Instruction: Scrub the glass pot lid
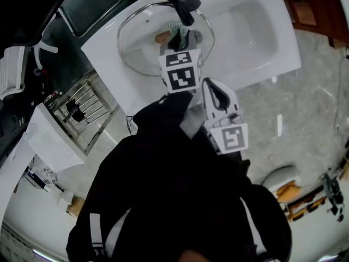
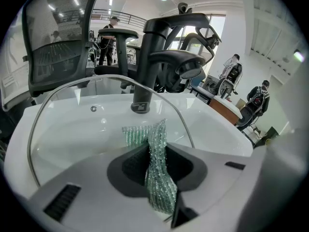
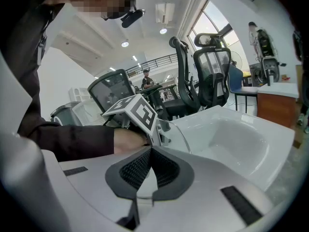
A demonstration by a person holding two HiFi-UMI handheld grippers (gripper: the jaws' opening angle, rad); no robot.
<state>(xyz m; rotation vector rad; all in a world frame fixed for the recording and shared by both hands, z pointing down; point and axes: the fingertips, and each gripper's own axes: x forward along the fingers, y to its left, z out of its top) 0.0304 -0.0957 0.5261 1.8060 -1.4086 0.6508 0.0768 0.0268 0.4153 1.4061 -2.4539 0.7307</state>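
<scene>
glass pot lid (image 1: 139, 42) lies across the left end of the white sink (image 1: 262, 37), below the black faucet (image 1: 182, 1); green scrubber (image 1: 180, 34) is over the lid's middle, contact with the glass unclear; left claw (image 1: 181, 41) is clamped tight on the scrubber, reaching forward and down into the lid, marker cube facing up; person's left hand (image 3: 126, 141), in a dark sleeve, grips its handle; right claw (image 1: 210, 89) hangs short of the sink's near edge, just beside the left one, jaws closed together on nothing, clear of the lid
</scene>
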